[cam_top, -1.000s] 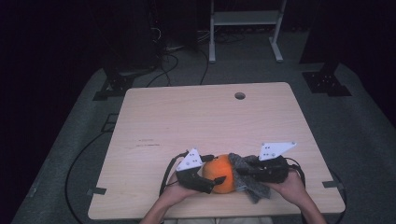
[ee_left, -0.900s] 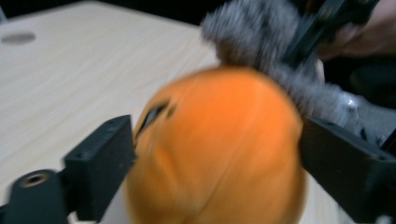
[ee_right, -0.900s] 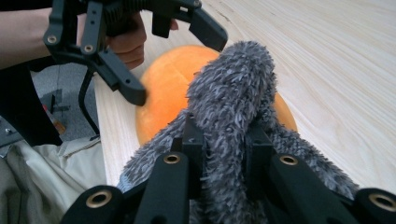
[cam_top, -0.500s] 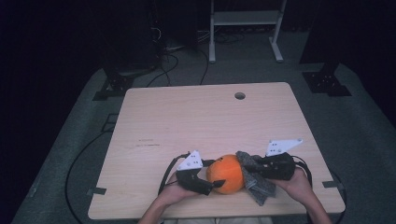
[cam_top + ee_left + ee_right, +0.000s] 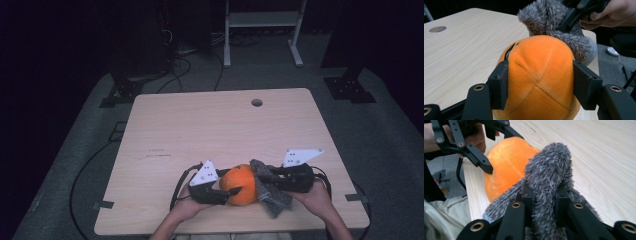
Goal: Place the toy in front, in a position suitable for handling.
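Observation:
An orange plush ball (image 5: pixel 240 184) sits near the table's front edge with my left gripper (image 5: pixel 234 183) shut on it. In the left gripper view the two jaws press the sides of the ball (image 5: pixel 541 75). A grey fuzzy cloth (image 5: pixel 270 192) touches the ball's right side, and my right gripper (image 5: pixel 270 177) is shut on it. The right gripper view has the cloth (image 5: pixel 549 170) bunched upward between the jaws, the ball (image 5: pixel 506 162) just beyond. A hand holds each gripper.
The light wooden table (image 5: pixel 200 130) has a round cable hole (image 5: pixel 256 102) at the back. Cables trail from both grippers over the front edge. Dark floor with cables and a white stand (image 5: pixel 260 30) lies beyond the table.
Both grippers shifted slightly to the right with their loads. The grey cloth now drapes lower along the ball's right side.

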`<move>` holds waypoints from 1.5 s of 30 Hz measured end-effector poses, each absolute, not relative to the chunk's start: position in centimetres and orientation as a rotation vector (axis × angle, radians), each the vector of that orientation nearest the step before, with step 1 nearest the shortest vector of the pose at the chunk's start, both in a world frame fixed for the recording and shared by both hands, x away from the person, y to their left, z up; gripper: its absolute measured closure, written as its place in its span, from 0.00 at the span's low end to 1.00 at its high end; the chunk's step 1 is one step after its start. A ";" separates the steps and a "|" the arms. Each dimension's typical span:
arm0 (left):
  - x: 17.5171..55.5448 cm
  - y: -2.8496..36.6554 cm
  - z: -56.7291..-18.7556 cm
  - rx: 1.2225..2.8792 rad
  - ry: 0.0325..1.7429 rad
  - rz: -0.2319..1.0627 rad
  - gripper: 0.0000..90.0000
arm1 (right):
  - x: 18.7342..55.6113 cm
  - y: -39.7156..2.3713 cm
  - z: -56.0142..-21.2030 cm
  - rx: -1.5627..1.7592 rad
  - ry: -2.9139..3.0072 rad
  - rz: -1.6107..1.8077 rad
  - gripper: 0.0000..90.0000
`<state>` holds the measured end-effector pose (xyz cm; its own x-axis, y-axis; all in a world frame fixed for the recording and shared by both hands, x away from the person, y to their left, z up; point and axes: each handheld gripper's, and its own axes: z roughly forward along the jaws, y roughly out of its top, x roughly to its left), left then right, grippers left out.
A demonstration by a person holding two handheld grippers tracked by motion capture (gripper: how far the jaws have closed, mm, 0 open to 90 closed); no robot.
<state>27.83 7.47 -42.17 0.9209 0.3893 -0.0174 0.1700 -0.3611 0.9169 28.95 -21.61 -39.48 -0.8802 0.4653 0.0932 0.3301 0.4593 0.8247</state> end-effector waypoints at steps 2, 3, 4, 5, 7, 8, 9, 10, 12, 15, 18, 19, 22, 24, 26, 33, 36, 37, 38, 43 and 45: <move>27.7 7.3 -42.2 1.951 0.415 0.248 0.43 | 28.6 -21.4 -39.1 0.687 2.549 1.426 0.83; 27.7 7.2 -42.1 1.951 0.416 0.250 0.43 | 28.3 -21.1 -38.7 0.656 2.542 1.455 0.83; 27.7 7.2 -42.0 1.952 0.415 0.254 0.43 | 28.0 -20.7 -38.2 0.627 2.536 1.499 0.83; 27.7 7.1 -41.9 1.944 0.422 0.250 0.43 | 27.8 -20.4 -37.9 0.605 2.532 1.516 0.83; 27.9 7.4 -41.6 1.930 0.427 0.233 0.43 | 27.3 -19.6 -37.4 0.561 2.526 1.527 0.83; 27.9 7.6 -41.5 1.922 0.432 0.222 0.43 | 27.2 -19.3 -37.3 0.560 2.523 1.525 0.83; 27.9 7.6 -41.5 1.925 0.436 0.228 0.43 | 27.2 -19.2 -37.5 0.559 2.522 1.505 0.83; 27.9 7.7 -41.5 1.932 0.435 0.231 0.43 | 27.4 -19.1 -37.8 0.576 2.522 1.478 0.83; 27.9 7.7 -41.7 1.936 0.427 0.200 0.39 | 27.8 -19.1 -38.6 0.596 2.544 1.458 0.83; 28.4 7.7 -42.0 1.918 0.422 0.170 0.24 | 28.0 -19.4 -39.1 0.614 2.556 1.446 0.83; 29.2 7.6 -42.9 1.916 0.449 0.119 0.13 | 28.4 -19.9 -39.3 0.649 2.556 1.474 0.83; 29.3 7.6 -43.1 1.909 0.451 0.107 0.14 | 28.5 -19.9 -39.3 0.647 2.556 1.473 0.83; 29.1 7.8 -43.1 1.916 0.439 0.148 0.25 | 28.6 -20.2 -39.5 0.656 2.557 1.457 0.83; 28.8 7.8 -42.8 1.925 0.437 0.174 0.31 | 28.7 -20.5 -39.8 0.676 2.554 1.390 0.83; 28.6 7.9 -42.5 1.933 0.448 0.180 0.34 | 28.8 -21.0 -40.0 0.699 2.556 1.329 0.83; 28.1 7.3 -41.4 1.938 0.457 0.213 0.38 | 27.8 -20.5 -38.0 0.621 2.496 1.602 0.83; 28.0 7.2 -41.6 1.953 0.456 0.214 0.35 | 28.0 -19.7 -38.8 0.623 2.528 1.542 0.83; 28.1 7.3 -41.7 1.954 0.452 0.191 0.32 | 28.2 -19.8 -39.1 0.628 2.535 1.546 0.83; 28.3 7.3 -41.8 1.949 0.454 0.159 0.27 | 28.3 -19.9 -39.3 0.638 2.544 1.543 0.83; 29.1 7.6 -42.3 1.921 0.504 0.099 0.16 | 28.4 -20.1 -39.5 0.644 2.535 1.526 0.83; 29.0 7.4 -42.6 1.924 0.487 0.095 0.17 | 28.5 -20.3 -39.5 0.657 2.534 1.523 0.83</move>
<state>28.96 7.43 -42.56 0.9124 0.3772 -0.1590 0.2896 -0.3202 0.9020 28.51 -20.27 -39.54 -0.8998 0.4185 0.1233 0.3052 0.4019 0.8634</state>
